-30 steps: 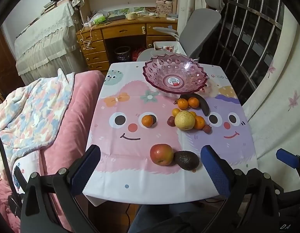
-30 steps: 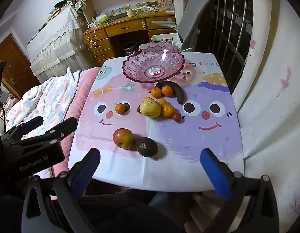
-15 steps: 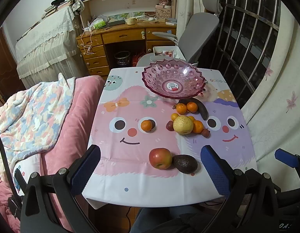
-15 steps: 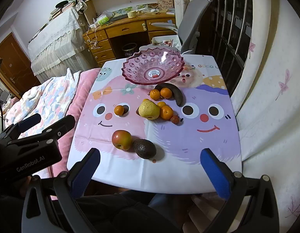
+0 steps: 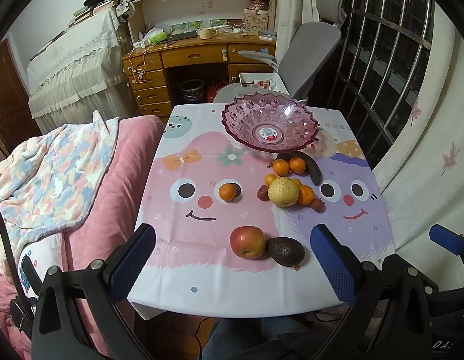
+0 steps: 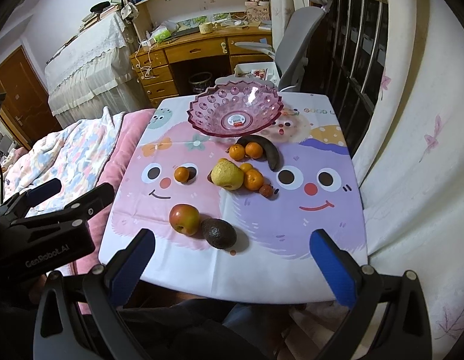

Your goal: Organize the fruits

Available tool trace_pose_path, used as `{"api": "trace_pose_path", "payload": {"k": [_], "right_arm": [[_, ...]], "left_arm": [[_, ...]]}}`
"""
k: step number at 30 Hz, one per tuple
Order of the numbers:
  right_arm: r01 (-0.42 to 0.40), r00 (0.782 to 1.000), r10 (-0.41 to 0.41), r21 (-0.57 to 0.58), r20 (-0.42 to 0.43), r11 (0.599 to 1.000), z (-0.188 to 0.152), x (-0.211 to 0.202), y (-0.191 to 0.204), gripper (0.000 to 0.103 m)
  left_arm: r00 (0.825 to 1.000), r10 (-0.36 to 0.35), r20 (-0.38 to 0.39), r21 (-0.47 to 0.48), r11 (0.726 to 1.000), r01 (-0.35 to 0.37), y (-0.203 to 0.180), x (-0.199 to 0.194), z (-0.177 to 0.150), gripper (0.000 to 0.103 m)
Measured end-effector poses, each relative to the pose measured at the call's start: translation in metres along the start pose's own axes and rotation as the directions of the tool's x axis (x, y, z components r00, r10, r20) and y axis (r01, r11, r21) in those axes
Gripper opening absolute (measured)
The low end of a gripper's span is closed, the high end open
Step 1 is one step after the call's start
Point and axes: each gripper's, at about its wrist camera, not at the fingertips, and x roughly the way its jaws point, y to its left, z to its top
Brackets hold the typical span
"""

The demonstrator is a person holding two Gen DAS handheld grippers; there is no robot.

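Left gripper (image 5: 233, 262): jaws spread wide, nothing between them, held over the near edge of the table (image 5: 201, 288). Right gripper (image 6: 232, 265): likewise wide apart and empty, poised at the same near edge, beside the left one. Red apple (image 5: 247, 242): lies just ahead of the left gripper, between the lines of its two blue pads (image 5: 132, 265), resting on the printed tablecloth (image 5: 183, 240). Avocado (image 5: 286, 251): dark, touching the apple on its right side, slightly nearer the left gripper's right finger; in the right wrist view the pair sits ahead of that gripper's left finger. Lone mandarin (image 5: 227, 192): further ahead of the left gripper, apart from the rest, on a printed cartoon eye. Main cluster: yellow pear (image 5: 283, 192) ahead and to the right of the apple, ringed closely by several mandarins (image 5: 305, 195) and two small dark-red fruits (image 5: 318, 205), kind not determinable. Two more mandarins (image 5: 289, 166) beyond the pear, against a blackened banana (image 5: 310, 166) that curves along their far right side. Pink plastic fruit bowl (image 5: 241, 126): empty, label at its centre, standing at the far end of the table beyond all the fruit. Surroundings: pink bedding with a patterned blanket (image 5: 48, 177) left of the left gripper; grey office chair (image 5: 307, 51) and wooden desk (image 5: 198, 57) beyond the table.
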Motion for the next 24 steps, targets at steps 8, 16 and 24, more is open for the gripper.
{"api": "trace_pose_path", "payload": {"k": [8, 16, 24], "right_arm": [[-0.006, 1.0, 0.006, -0.018, 0.006, 1.0, -0.001, 0.001, -0.001, 0.103], [-0.031, 0.999, 0.034, -0.076, 0.037, 0.997, -0.006, 0.001, -0.002, 0.103], [-0.058, 0.995, 0.071, -0.163, 0.076, 0.985, -0.008, 0.0, -0.009, 0.103]], "left_arm": [[1.0, 0.012, 0.007, -0.019, 1.0, -0.011, -0.003, -0.006, -0.003, 0.102], [1.0, 0.028, 0.01, -0.032, 0.999, -0.028, -0.005, -0.011, -0.006, 0.102], [0.999, 0.039, 0.018, -0.045, 0.998, -0.039, -0.015, -0.014, -0.007, 0.102]]}}
